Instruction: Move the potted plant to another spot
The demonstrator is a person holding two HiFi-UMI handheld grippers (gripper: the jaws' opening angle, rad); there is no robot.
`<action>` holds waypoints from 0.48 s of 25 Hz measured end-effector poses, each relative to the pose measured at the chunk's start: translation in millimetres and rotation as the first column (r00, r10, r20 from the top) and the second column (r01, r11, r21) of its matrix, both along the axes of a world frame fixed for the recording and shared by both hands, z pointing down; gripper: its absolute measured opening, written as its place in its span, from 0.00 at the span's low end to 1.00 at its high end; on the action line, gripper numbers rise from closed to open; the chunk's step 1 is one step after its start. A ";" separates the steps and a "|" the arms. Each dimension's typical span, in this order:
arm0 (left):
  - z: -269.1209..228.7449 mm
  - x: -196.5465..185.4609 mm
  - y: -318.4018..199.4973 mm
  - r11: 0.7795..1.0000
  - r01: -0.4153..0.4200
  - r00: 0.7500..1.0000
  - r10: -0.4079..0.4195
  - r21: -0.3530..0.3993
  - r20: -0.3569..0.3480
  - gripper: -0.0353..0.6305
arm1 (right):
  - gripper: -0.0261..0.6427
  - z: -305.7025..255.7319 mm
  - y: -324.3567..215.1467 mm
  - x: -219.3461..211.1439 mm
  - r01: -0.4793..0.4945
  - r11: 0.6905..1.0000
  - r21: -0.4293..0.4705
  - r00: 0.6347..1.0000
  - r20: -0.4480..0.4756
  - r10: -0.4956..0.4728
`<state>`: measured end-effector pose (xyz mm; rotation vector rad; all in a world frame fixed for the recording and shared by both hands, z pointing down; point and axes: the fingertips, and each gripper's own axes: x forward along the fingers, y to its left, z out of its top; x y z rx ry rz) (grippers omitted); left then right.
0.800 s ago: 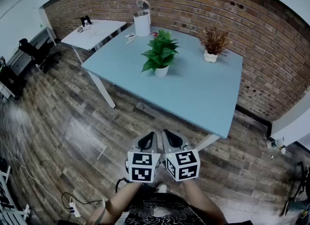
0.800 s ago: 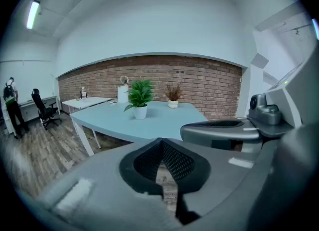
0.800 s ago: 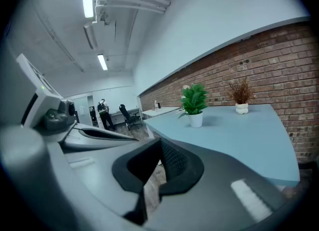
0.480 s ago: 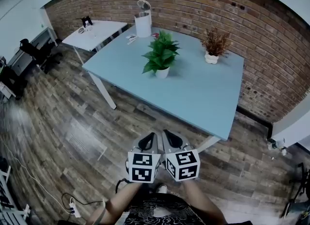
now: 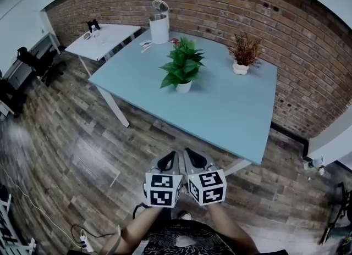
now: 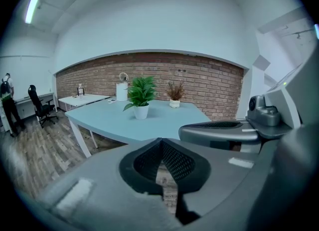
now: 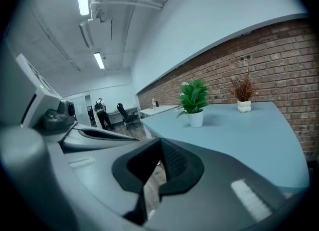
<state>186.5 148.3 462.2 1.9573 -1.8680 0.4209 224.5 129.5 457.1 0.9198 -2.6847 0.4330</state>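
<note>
Both pairs of jaws are closed on nothing: the left gripper [image 5: 168,161] and the right gripper [image 5: 196,161] each show their tips meeting with only the wooden floor [image 5: 82,155] visible past them. They sit side by side at the lower middle of the head view, touching or nearly so, and point forward and a little down. Both are well short of the pale blue bench [image 5: 231,111]. The potted plant [image 5: 183,68] stands upright in its small white pot in the upper middle of the frame, back from the bench's near edge, so nothing has been reached yet. A white lidded canister [image 5: 159,26] stands at the upper left beyond it. A dried plant [image 5: 243,50] in its own white pot stands well apart at the upper right. The risks lie in the approach. Jaws that arrive closed would push the pot rather than take it. A grip on the leaves, or high on the smooth round pot, could tip the leafy plant or let it slip. A careless carry to the right could knock the dried plant.
</note>
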 end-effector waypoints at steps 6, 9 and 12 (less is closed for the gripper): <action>6.1 -28.4 -32.7 1.000 -0.021 0.999 0.021 -0.004 -0.029 0.05 | 0.05 6.2 -32.1 -26.2 -0.030 1.000 -0.005 0.999 -0.023 0.030; 7.3 -44.1 -52.1 0.999 -0.039 0.998 0.039 -0.004 -0.043 0.05 | 0.05 9.4 -49.5 -42.1 -0.046 0.999 -0.009 0.998 -0.035 0.046; 7.6 -62.1 -72.0 0.998 -0.059 0.997 0.058 -0.007 -0.050 0.05 | 0.05 10.0 -67.5 -58.6 -0.066 0.998 -0.014 0.997 -0.046 0.065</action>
